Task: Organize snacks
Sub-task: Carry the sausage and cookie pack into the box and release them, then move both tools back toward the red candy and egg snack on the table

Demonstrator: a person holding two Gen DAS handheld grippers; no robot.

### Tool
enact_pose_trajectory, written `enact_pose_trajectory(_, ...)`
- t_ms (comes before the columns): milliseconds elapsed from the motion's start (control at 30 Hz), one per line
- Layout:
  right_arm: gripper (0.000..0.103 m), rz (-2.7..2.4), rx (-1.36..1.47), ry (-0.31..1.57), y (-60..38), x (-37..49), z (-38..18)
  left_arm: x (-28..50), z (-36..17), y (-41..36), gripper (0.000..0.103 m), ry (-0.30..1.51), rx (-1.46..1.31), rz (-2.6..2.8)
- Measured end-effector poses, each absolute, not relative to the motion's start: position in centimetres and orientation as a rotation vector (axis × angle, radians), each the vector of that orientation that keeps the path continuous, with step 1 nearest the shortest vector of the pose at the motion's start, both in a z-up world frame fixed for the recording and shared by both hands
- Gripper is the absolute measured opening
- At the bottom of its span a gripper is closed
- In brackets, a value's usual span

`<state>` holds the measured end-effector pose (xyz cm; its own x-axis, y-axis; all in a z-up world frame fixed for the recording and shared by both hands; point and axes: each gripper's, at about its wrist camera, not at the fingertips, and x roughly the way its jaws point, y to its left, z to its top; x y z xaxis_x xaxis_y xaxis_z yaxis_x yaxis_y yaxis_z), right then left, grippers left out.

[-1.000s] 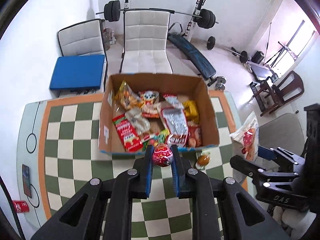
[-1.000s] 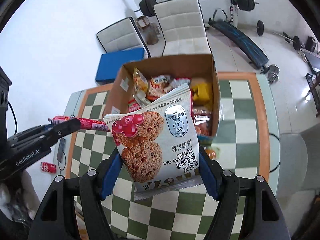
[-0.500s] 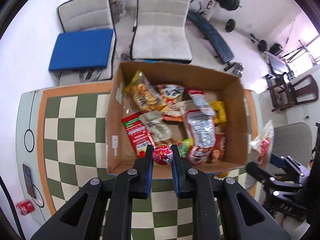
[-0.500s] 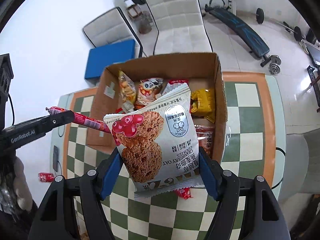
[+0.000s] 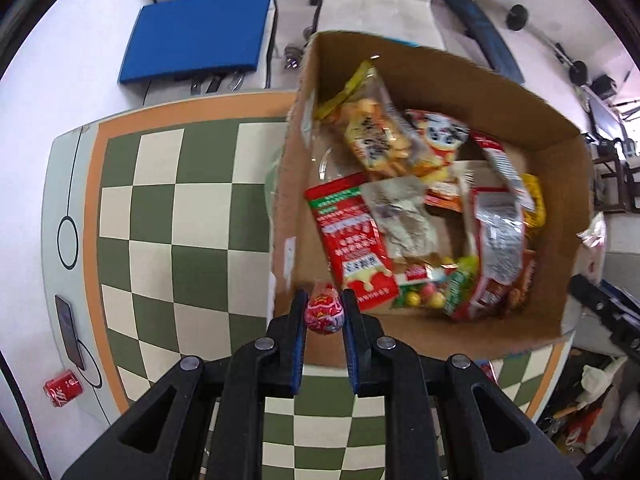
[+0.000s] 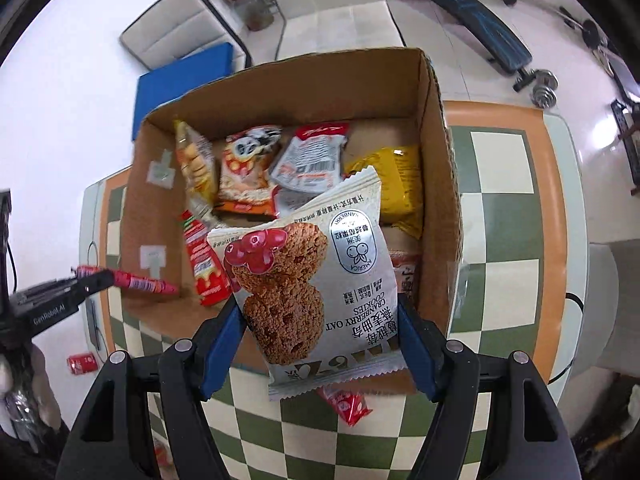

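Observation:
An open cardboard box (image 5: 560, 168) (image 6: 436, 132) holds several snack packets on a green-checked table (image 5: 168, 216). My left gripper (image 5: 324, 312) is shut on a red snack stick (image 5: 325, 314), seen end-on at the box's near left corner; in the right wrist view the stick (image 6: 136, 282) pokes over the box's left wall. My right gripper (image 6: 320, 320) is shut on a white cranberry oat cookie packet (image 6: 312, 280), held above the box's near edge.
A small red packet (image 6: 346, 404) lies on the table under the right gripper. A phone (image 5: 70, 332) lies at the table's left edge. A red can (image 5: 63, 387) lies on the floor. Chairs (image 5: 376, 0) and a weight bench (image 6: 468, 12) stand behind the table.
Both grippers have moved forward toward the box with their snacks. The box now looms larger, and the stick's tip is over its left wall.

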<state>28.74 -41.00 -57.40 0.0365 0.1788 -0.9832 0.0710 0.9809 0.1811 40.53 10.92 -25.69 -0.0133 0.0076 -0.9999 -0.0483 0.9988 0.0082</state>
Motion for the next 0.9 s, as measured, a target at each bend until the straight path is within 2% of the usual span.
enact_pose_trajectory(267, 0.075, 0.011, 0.221, 1.475, -42.3, 33.2, -57.9, 43.4, -26.4, 11.3, 0.017, 1.573, -0.017, 0.103)
enact_pose_trajectory(367, 0.077, -0.013, 0.206, 1.484, -42.4, 34.9, -58.0, 44.1, -25.3, 11.4, 0.037, 1.530, -0.080, 0.100)
enact_pose_trajectory(400, 0.087, -0.024, 0.197, 1.491, -42.4, 35.3, -58.0, 44.4, -24.9, 11.4, 0.053, 1.518, -0.107, 0.090)
enact_pose_trajectory(433, 0.090, -0.032, 0.184, 1.486, -42.5, 35.6, -57.9, 44.6, -24.5, 11.3, 0.072, 1.508, -0.115, 0.080)
enact_pose_trajectory(467, 0.091, -0.037, 0.174, 1.474, -42.4, 35.7, -57.6, 44.7, -24.0, 11.2, 0.078, 1.492, -0.120, 0.070)
enact_pose_trajectory(500, 0.091, -0.042, 0.162, 1.465, -42.4, 35.8, -57.4, 44.7, -23.7, 11.1, 0.082, 1.480, -0.122, 0.067)
enact_pose_trajectory(567, 0.091, -0.031, 0.159, 1.453, -42.3, 35.8, -56.9, 44.7, -23.1, 10.6, 0.082, 1.463, -0.113, 0.057)
enact_pose_trajectory(633, 0.091, -0.026, 0.162, 1.453, -42.4, 35.5, -56.6, 44.6, -22.4, 10.2, 0.091, 1.440, -0.104, 0.050)
enact_pose_trajectory(900, 0.092, 0.025, 0.156, 1.441, -41.6, 32.5, -55.4, 42.2, -19.3, 7.5, 0.097, 1.346, -0.087, -0.027)
